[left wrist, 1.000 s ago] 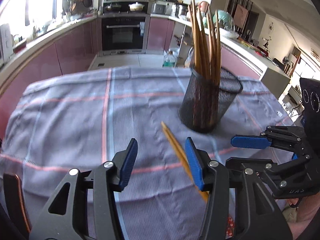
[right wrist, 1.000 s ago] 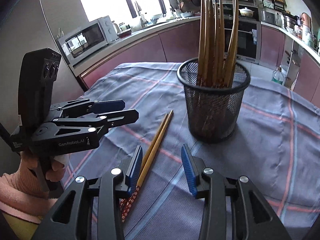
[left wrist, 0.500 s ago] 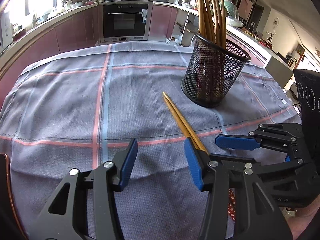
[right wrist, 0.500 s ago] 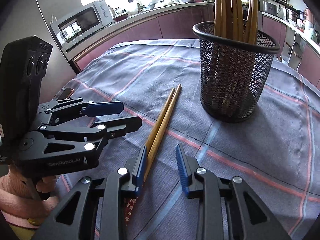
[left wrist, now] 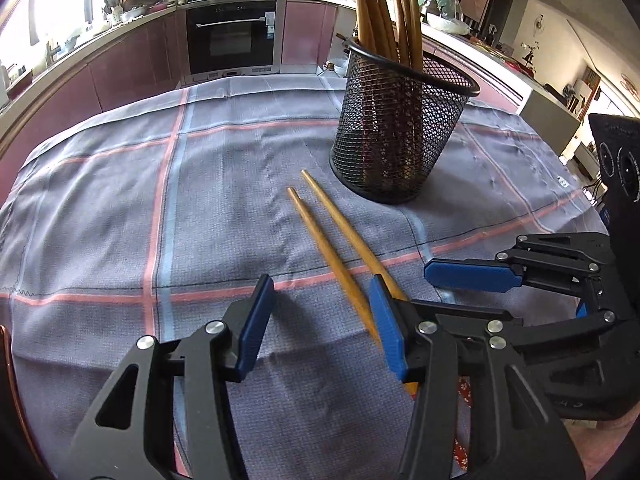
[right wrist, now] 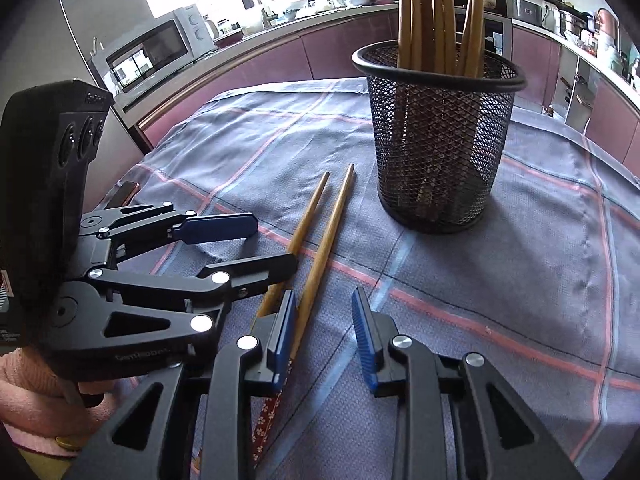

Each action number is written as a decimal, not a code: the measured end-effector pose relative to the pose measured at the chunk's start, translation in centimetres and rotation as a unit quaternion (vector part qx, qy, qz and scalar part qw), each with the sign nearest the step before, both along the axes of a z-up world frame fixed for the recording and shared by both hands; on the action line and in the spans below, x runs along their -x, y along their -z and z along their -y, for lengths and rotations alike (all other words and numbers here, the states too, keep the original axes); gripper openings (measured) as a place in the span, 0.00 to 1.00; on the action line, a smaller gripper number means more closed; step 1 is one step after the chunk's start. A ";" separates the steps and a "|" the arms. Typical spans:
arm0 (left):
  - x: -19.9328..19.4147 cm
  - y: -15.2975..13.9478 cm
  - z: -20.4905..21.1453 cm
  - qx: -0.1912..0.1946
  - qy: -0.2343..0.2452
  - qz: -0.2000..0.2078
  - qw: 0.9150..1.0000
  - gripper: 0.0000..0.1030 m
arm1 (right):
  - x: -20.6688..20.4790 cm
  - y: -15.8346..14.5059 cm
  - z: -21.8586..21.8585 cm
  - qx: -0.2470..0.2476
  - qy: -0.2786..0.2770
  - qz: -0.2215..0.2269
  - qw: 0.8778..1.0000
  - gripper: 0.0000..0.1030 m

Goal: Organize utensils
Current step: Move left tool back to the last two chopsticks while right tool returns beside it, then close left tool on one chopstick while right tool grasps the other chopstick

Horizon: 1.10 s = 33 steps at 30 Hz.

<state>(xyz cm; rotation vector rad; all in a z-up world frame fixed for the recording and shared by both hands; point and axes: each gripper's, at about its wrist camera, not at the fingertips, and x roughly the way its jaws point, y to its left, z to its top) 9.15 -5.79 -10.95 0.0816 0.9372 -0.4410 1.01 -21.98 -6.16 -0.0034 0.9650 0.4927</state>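
Note:
Two wooden chopsticks [left wrist: 320,236] [right wrist: 332,220] with red flowered ends lie side by side on the checked cloth [left wrist: 120,220], tips toward a black mesh cup [left wrist: 400,132] [right wrist: 436,140] holding several more chopsticks. My left gripper [left wrist: 320,320] is open low over the cloth. One chopstick runs between its jaws close to the right pad; the other passes behind that finger. My right gripper [right wrist: 324,332] is open too, narrower, with one chopstick between its jaws beside the left pad and a gap to the right pad. Each gripper shows in the other's view [right wrist: 240,246] [left wrist: 456,292].
A hand in a pink sleeve [right wrist: 24,380] holds the left gripper. A brown object [right wrist: 126,192] lies at the table's left edge. Kitchen counters, an oven [left wrist: 232,36] and a microwave [right wrist: 148,52] stand behind the table. Open cloth spreads left of the chopsticks.
Both grippers have come lower and closer to the two lying chopsticks. The right gripper's jaws have narrowed. The chopsticks' tips now lie a little further apart.

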 end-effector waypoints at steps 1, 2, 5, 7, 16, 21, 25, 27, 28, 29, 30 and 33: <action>0.0 0.0 0.1 -0.004 0.000 0.000 1.000 0.46 | 0.0 0.0 -0.1 -0.001 -0.001 -0.001 1.000 0.27; 0.0 0.0 0.1 -0.005 0.000 -0.001 1.000 0.44 | 0.0 0.0 -0.1 -0.001 -0.003 -0.001 1.000 0.27; -0.1 -0.1 -0.2 -0.004 0.005 -0.007 1.000 0.28 | -0.1 0.1 -0.2 -0.004 -0.005 -0.003 1.000 0.27; -0.3 -0.1 -0.6 0.001 0.007 -0.015 1.000 0.22 | -0.1 0.0 -0.2 -0.006 -0.007 -0.004 1.000 0.27; -0.6 -0.1 -1.4 0.008 0.038 -0.025 0.999 0.14 | 0.5 0.0 -0.5 -0.009 -0.019 -0.006 1.000 0.27; -0.6 -0.2 -1.4 0.001 0.061 -0.022 0.998 0.11 | 0.6 0.2 -0.5 -0.024 -0.015 -0.018 0.999 0.12; -0.2 -0.3 -1.4 0.002 0.067 -0.024 0.997 0.11 | 0.9 0.4 -0.2 -0.052 -0.015 -0.038 0.998 0.09; 0.1 -0.3 -1.5 0.005 0.067 -0.025 0.997 0.11 | 1.3 0.4 -0.4 -0.052 -0.021 -0.044 0.997 0.09; 0.2 -0.3 -1.6 0.006 0.067 -0.026 0.997 0.11 | 1.4 0.3 -0.5 -0.049 -0.024 -0.043 0.998 0.10; 0.2 -0.3 -1.6 0.005 0.065 -0.025 0.998 0.11 | 1.4 0.2 -0.6 -0.044 -0.023 -0.041 0.998 0.10; 0.2 -0.4 -1.6 0.002 0.064 -0.024 0.998 0.11 | 1.3 0.1 -0.6 -0.040 -0.020 -0.037 0.998 0.12; 0.0 -0.4 -1.5 -0.006 0.055 -0.020 0.998 0.16 | 0.4 -0.2 -0.6 -0.032 -0.009 -0.029 0.999 0.14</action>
